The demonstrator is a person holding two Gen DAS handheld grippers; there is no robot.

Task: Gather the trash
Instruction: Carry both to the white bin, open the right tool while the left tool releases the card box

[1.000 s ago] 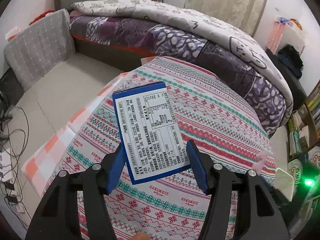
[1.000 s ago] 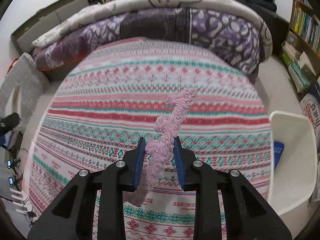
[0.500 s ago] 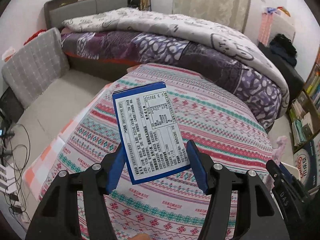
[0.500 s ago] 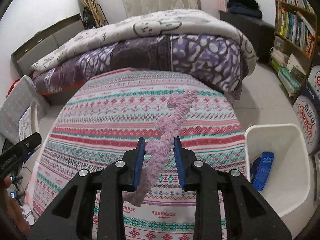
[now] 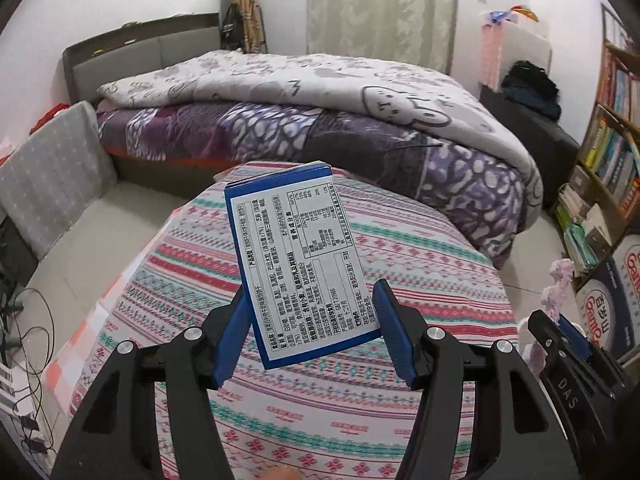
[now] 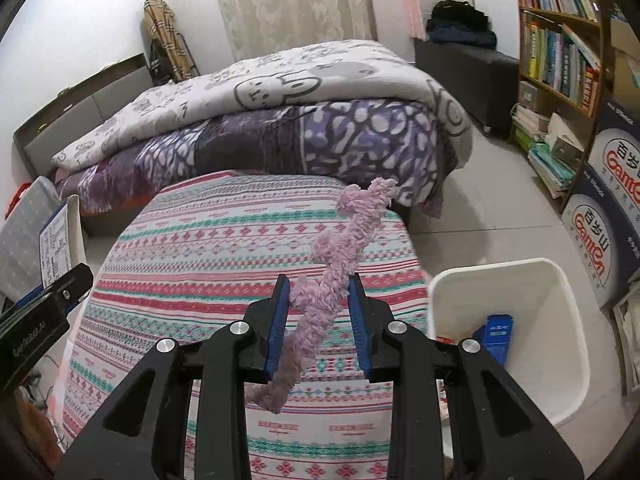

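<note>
Left gripper (image 5: 310, 326) clamps a blue-edged printed carton (image 5: 298, 264); right gripper (image 6: 320, 320) pinches a pink fuzzy yarn strip (image 6: 340, 256), both raised above the patterned-cloth bench (image 6: 200, 248) for dropping into the white plastic bin (image 6: 560, 304).

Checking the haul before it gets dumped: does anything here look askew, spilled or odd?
Nothing spilled. The blue box sits tilted in the left gripper, clamped only at its lower end. The fuzzy pink cord runs slantwise through the right gripper. The white bin stands upright.
</note>
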